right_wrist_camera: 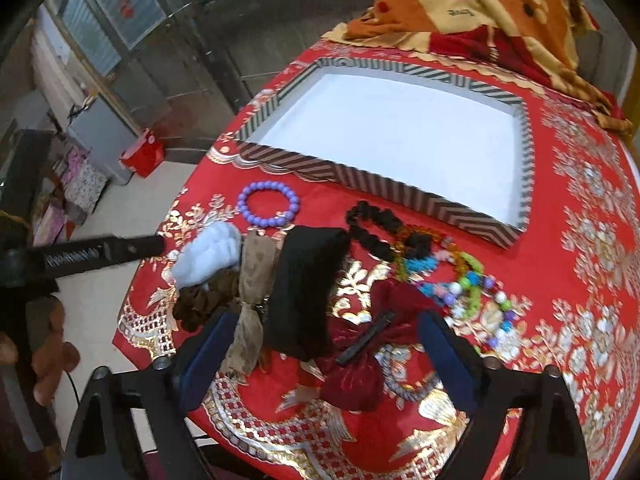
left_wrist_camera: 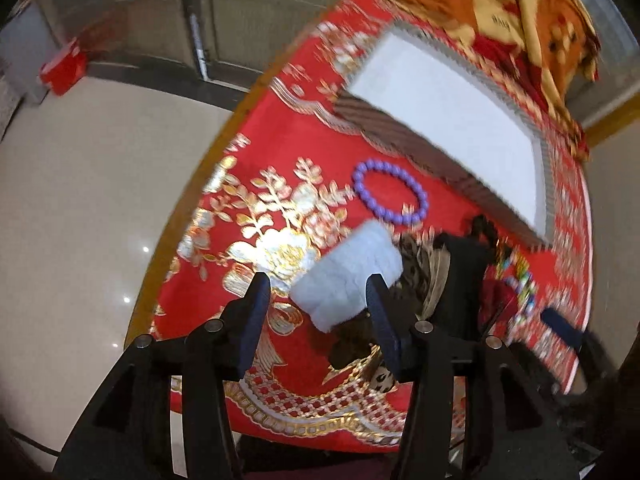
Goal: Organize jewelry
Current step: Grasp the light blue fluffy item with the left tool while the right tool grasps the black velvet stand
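A striped tray (right_wrist_camera: 360, 184) with a white floor lies on the red and gold cloth, also seen in the left wrist view as the tray (left_wrist_camera: 400, 136). In front of it lie a purple bead bracelet (right_wrist_camera: 244, 204), a dark bead bracelet (right_wrist_camera: 368, 224) and a coloured bead string (right_wrist_camera: 464, 284). My left gripper (left_wrist_camera: 316, 300) is open over a pale blue fluffy scrunchie (left_wrist_camera: 348, 276), with the purple bracelet (left_wrist_camera: 357, 178) beyond. My right gripper (right_wrist_camera: 326, 332) is open above a dark red bow clip (right_wrist_camera: 356, 376); a black hair piece (right_wrist_camera: 308, 280) and a tan bow (right_wrist_camera: 252, 280) lie beside it.
A brown scrunchie (right_wrist_camera: 204, 300) lies by the pale blue one (right_wrist_camera: 208, 256). An orange patterned blanket (right_wrist_camera: 460, 8) is heaped at the table's far end. The table edge drops to a pale tiled floor on the left, where a red box (right_wrist_camera: 142, 152) stands.
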A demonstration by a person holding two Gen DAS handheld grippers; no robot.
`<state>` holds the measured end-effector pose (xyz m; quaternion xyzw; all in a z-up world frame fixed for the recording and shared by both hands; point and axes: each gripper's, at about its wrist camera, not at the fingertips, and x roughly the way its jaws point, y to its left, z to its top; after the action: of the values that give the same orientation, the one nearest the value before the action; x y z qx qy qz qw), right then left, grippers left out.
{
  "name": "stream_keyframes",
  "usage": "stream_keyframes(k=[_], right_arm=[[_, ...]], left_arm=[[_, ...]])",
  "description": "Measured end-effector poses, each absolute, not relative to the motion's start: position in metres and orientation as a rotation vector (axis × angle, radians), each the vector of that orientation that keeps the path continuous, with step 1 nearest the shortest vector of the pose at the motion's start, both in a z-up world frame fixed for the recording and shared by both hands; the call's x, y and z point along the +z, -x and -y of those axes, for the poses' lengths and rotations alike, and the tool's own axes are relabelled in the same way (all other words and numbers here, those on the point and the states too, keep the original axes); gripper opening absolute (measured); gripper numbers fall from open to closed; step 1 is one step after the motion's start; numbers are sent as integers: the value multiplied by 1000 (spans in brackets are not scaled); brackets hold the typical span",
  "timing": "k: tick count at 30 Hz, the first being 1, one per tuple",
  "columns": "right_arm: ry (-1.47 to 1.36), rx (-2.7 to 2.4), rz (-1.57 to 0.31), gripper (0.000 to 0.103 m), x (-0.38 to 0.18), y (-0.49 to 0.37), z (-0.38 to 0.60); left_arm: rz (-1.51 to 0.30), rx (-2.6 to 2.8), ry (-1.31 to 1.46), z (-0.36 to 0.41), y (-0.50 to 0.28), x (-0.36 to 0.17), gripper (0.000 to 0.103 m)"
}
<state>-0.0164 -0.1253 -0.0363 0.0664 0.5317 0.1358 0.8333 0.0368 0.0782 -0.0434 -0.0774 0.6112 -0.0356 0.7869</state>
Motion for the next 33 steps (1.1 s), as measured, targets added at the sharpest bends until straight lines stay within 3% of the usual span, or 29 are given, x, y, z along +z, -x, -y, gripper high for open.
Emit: stream_keyframes(k=[6, 16, 18, 20, 22, 28, 33], right_arm=[[-173, 315, -1180, 68, -56, -10, 120], [-192, 328, -1268, 67, -88, -37, 106], [-218, 337, -1278, 54, -95, -39, 105], [-247, 341, -1283, 50, -99, -39, 106], [-240, 347, -1273, 46, -99, -38, 105], [-239, 374, -1255, 22, -97, -36, 104], [-253, 385, -1214, 16, -81, -31, 113]], left_arm=[[-1355, -105, 129, -71, -46, -63, 50], [-1402, -165, 68, -59, -64, -84, 50], [-1404, -179, 74, -59, -65, -86, 50], [-1403, -197, 86, -60, -67, -87, 49], [-1405, -222, 113, -62, -67, -89, 38], [-1368, -242, 99, -52, -70, -82, 17], [-1331, -259, 120, -60, -71, -62, 14]])
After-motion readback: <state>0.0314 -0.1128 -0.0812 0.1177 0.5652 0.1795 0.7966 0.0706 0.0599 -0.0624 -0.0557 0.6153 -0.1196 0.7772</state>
